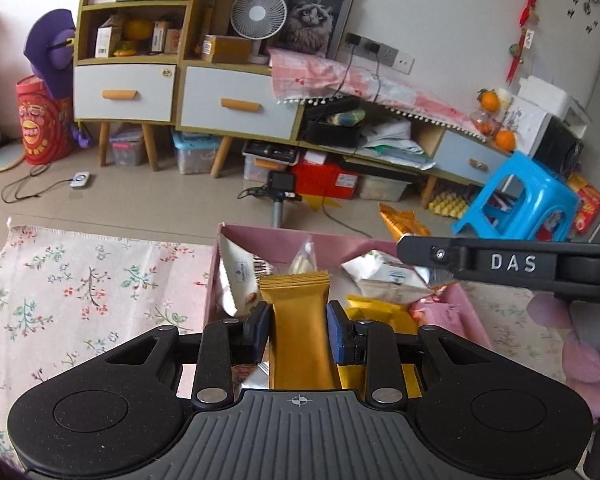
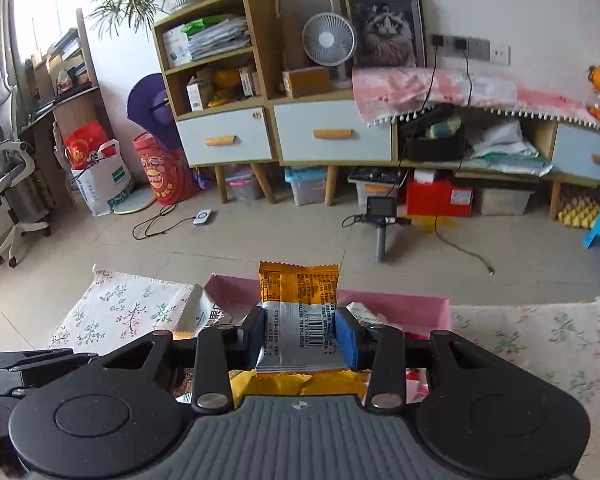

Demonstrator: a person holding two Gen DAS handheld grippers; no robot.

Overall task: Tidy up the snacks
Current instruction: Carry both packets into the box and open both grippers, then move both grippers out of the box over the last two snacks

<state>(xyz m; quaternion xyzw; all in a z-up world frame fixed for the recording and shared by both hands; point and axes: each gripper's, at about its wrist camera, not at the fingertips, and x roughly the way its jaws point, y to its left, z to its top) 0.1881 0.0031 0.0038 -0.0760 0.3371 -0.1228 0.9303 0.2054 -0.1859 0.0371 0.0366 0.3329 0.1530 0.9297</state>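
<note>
Two grippers loaded, both over pink box [image 1: 380,242] on floral cloth [image 1: 80,280].
Box: centre of left view, already several packets inside.
Left gripper [image 1: 298,330]: pads clamped on gold snack bar [image 1: 300,320], pointing 12 o'clock.
Right gripper [image 2: 300,334]: pads clamped on orange-silver packet [image 2: 298,312].
Step judged: carrying snacks to box.
Next: lower each over free spot, then release.

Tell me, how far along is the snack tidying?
Several packets already lie in the pink cardboard box. In hand: the left gripper clamps a plain gold foil bar, and the right gripper clamps an orange-and-silver barcoded packet, both over the box. Left: setting these two down.
</note>
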